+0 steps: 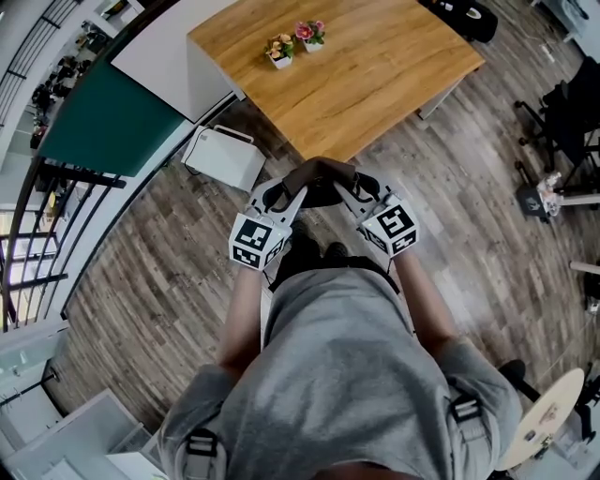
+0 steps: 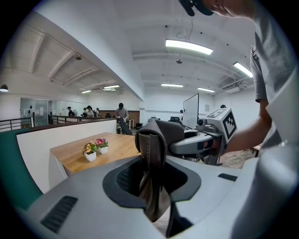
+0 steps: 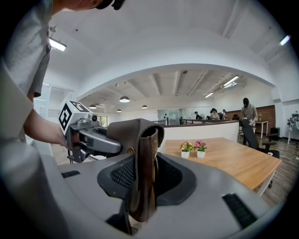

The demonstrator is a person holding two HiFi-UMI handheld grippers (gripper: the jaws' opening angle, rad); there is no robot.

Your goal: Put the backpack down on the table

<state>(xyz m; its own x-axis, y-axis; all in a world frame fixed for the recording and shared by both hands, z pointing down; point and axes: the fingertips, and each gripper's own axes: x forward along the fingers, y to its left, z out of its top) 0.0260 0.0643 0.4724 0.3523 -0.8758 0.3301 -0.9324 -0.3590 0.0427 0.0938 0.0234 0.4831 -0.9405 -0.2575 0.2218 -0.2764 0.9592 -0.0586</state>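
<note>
A brown leather backpack handle [image 1: 321, 175] arches between my two grippers, just short of the wooden table's [image 1: 394, 75] near corner. The left gripper [image 1: 284, 199] is shut on one end of the strap [image 2: 150, 154], which stands upright between its jaws. In the same way, the right gripper [image 1: 354, 195] is shut on the other end of the strap [image 3: 144, 158]. Each gripper view shows the other gripper across the handle: the right gripper [image 2: 198, 142] and the left gripper [image 3: 93, 140]. The backpack's body hangs below, mostly hidden by the grippers and the person's grey shirt.
Two small flower pots [image 1: 279, 52] [image 1: 310, 36] stand at the table's far left part. A black object [image 1: 464, 14] lies at its far right corner. A white box [image 1: 223, 157] sits on the wood floor left of the table. Chairs and stands [image 1: 553, 141] crowd the right.
</note>
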